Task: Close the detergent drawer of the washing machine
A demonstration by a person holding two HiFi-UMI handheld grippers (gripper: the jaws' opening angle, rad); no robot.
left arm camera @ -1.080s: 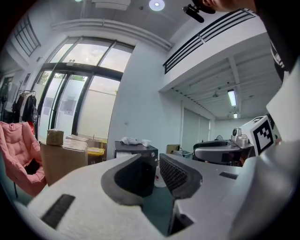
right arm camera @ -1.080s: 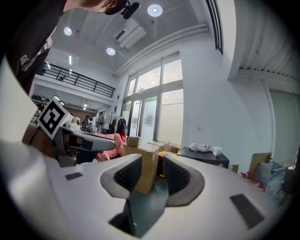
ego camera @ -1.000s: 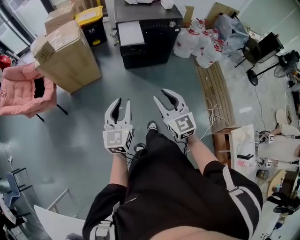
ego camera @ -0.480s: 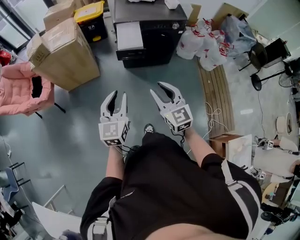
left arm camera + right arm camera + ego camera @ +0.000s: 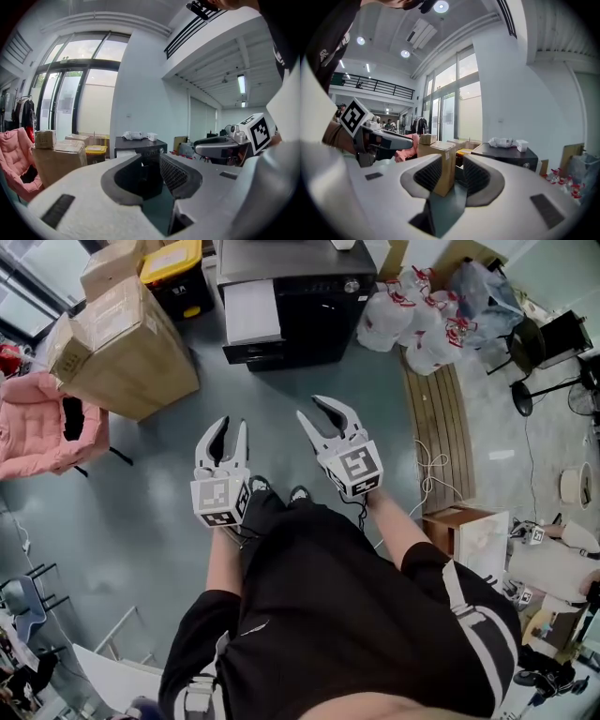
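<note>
The drawer (image 5: 248,310) looks like a light, stiff plastic tray on a short slide, so I judge that it needs no grip at all. A flat push on its front face should send it home, kept square to the slide because a skewed shove could jam or strain it. The face is probably smooth, so the contact belongs near its middle rather than at a corner. It shows as a white rectangle that appears to stick out from the upper left of the dark washer (image 5: 309,315), with a round knob on the panel to its right. Whether it is pulled fully out I cannot tell from here. It lies well ahead of all four fingers across bare floor. It is roughly in line with the fingers of the left gripper (image 5: 232,430), and left of where the fingers of the right gripper (image 5: 323,416) point. Both pairs of fingers stand spread with nothing between them. In the left gripper view only the far washer shows in the gap. In the right gripper view a cardboard box (image 5: 443,164) shows there, far beyond the tips and untouched. Neither gripper is near the washer yet.
</note>
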